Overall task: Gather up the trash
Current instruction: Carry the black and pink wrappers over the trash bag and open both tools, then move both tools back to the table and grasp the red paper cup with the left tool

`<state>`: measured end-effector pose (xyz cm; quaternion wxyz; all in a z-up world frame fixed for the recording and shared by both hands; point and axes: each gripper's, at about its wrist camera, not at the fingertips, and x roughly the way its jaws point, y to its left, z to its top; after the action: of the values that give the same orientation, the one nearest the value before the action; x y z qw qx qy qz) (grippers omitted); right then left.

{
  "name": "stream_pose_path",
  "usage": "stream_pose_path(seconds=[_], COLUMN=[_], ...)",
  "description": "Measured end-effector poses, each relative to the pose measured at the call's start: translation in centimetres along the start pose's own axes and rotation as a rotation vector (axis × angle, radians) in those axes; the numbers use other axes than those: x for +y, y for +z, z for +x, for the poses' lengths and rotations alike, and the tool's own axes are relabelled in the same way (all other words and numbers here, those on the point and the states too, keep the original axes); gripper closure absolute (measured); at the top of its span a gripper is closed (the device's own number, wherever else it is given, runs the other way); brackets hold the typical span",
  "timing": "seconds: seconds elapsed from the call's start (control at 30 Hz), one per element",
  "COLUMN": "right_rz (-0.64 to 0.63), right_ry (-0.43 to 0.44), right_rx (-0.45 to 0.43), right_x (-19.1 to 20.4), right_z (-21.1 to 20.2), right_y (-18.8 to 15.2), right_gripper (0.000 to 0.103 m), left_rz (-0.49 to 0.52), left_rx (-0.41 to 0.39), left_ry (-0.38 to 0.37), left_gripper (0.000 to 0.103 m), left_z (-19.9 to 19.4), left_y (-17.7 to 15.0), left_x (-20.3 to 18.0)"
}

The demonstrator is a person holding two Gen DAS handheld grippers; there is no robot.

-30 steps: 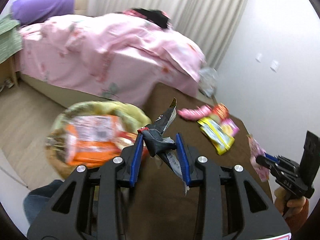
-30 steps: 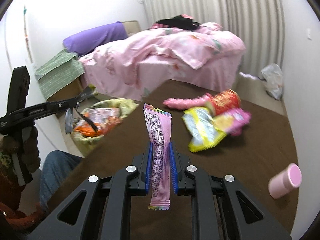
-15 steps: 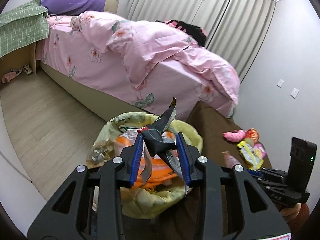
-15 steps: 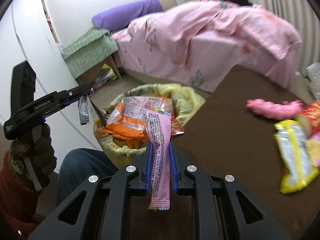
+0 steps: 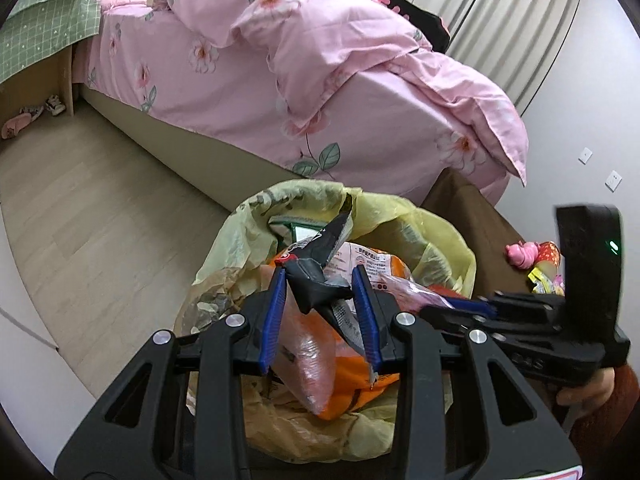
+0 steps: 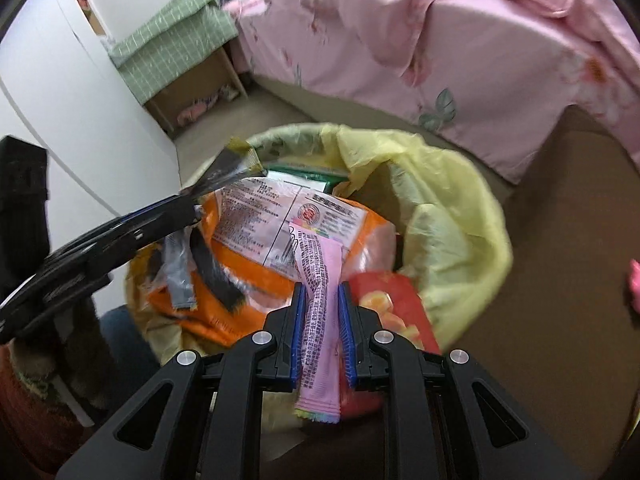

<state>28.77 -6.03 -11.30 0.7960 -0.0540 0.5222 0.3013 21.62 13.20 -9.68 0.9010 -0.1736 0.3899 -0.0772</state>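
Observation:
My left gripper (image 5: 319,280) is shut on a crumpled black wrapper (image 5: 316,270) and holds it over the trash bin with the yellow liner bag (image 5: 452,236). My right gripper (image 6: 320,300) is shut on a pink wrapper (image 6: 318,280) and holds it over the same bin (image 6: 472,216). The bin holds an orange snack bag (image 6: 256,280) and a red packet (image 6: 394,300). In the right wrist view the left gripper (image 6: 188,208) comes in from the left with the black wrapper (image 6: 230,166). In the left wrist view the right gripper (image 5: 472,304) reaches in from the right.
A bed with a pink floral duvet (image 5: 320,64) stands behind the bin. A brown table (image 5: 480,232) at the right carries more wrappers (image 5: 536,256). A green checked cloth covers a side table (image 6: 172,48). Wooden floor (image 5: 80,208) lies to the left.
Both grippers swung left from the table to over the bin and came closer to it, each still holding its wrapper. The right gripper now sits beside my left one.

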Motion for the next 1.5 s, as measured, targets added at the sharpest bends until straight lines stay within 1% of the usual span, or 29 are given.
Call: stream_pose_path(seconds=[0.23,0.3,0.37,0.4,0.47,0.57,0.6,0.63,0.67,0.7,0.73,0.83,0.87,0.97,1.07,1.13,1.17,1.23,1.33,1.43,1.5], right_rz=[-0.036,-0.047,-0.085,-0.102,-0.113,-0.108,-0.108,-0.112,-0.115,-0.118,-0.119,-0.124,-0.131,-0.127,-0.108,-0.095,-0.082,-0.068,-0.042,0.000,0.032], right_ry=[-0.003,0.000,0.002,-0.012,-0.017,0.013,0.016,0.015,0.013,0.013,0.007,-0.019,-0.034,-0.048,-0.053,-0.063,-0.085,-0.112,-0.182,-0.239,-0.277], right_rx=[0.129,0.151,0.189,0.185,0.157,0.093,0.074,0.049,0.035,0.023,0.013,-0.019,-0.036,-0.094,-0.156,-0.195,-0.219,-0.235,-0.246,-0.284,-0.305], right_x=[0.3,0.4,0.9,1.2,1.3,1.2,1.2,1.2,1.2,1.2,1.2,1.2,1.2,1.2,0.4,-0.3,-0.9,-1.6,-3.1,-5.0,-6.3], right_z=[3.4,3.9,4.4,4.3,3.7,1.9,1.2,0.5,-0.1,-0.6,-1.1,-2.5,-3.3,-5.7,-8.4,-9.9,-11.2,-12.5,-15.0,-18.0,-19.0], right_y=[2.8,3.0,2.9,2.7,2.4,2.0,1.8,1.7,1.5,1.4,1.3,1.0,0.7,-0.2,-1.6,-2.7,-3.8,-5.2,-8.3,-11.8,-13.6], right_gripper=[0.086,0.086,0.086,0.086,0.086,0.085,0.083,0.080,0.070,0.065,0.065,0.062,0.058,0.054,0.046,0.045,0.045,0.045,0.045,0.045,0.045], left_rz=[0.021,0.029,0.029,0.028,0.033,-0.010,-0.032,-0.053,-0.064,-0.079,-0.085,-0.076,-0.071,-0.061,-0.054,-0.029,-0.017,0.021,0.078,0.140,0.178], left_rx=[0.048,0.066,0.083,0.093,0.088,0.072,0.062,0.049,0.039,0.019,0.005,-0.027,-0.036,-0.068,-0.098,-0.112,-0.115,-0.118,-0.099,-0.075,-0.059], left_ry=[-0.008,-0.011,-0.005,-0.005,0.000,-0.017,-0.020,-0.019,-0.016,-0.002,0.007,0.013,0.015,0.021,0.015,0.008,0.005,-0.004,-0.029,-0.070,-0.096], left_gripper=[0.071,0.071,0.071,0.071,0.071,0.068,0.068,0.066,0.061,0.058,0.053,0.053,0.053,0.053,0.053,0.053,0.053,0.053,0.053,0.053,0.053], left_z=[0.9,1.2,1.5,1.7,1.7,1.2,0.8,0.5,0.2,-0.4,-0.7,-1.9,-2.3,-3.7,-5.0,-5.7,-5.9,-6.1,-5.8,-5.1,-4.6], left_y=[-0.6,-0.8,-1.2,-1.3,-1.4,-0.9,-0.7,-0.4,-0.1,0.3,0.5,1.2,1.4,1.7,1.9,1.8,1.8,1.6,1.2,0.5,0.0], left_x=[0.1,0.0,-0.1,-0.2,-0.4,0.1,0.4,0.7,0.9,1.1,1.2,0.9,0.7,0.0,-0.8,-2.0,-2.6,-4.3,-7.0,-10.2,-12.2])
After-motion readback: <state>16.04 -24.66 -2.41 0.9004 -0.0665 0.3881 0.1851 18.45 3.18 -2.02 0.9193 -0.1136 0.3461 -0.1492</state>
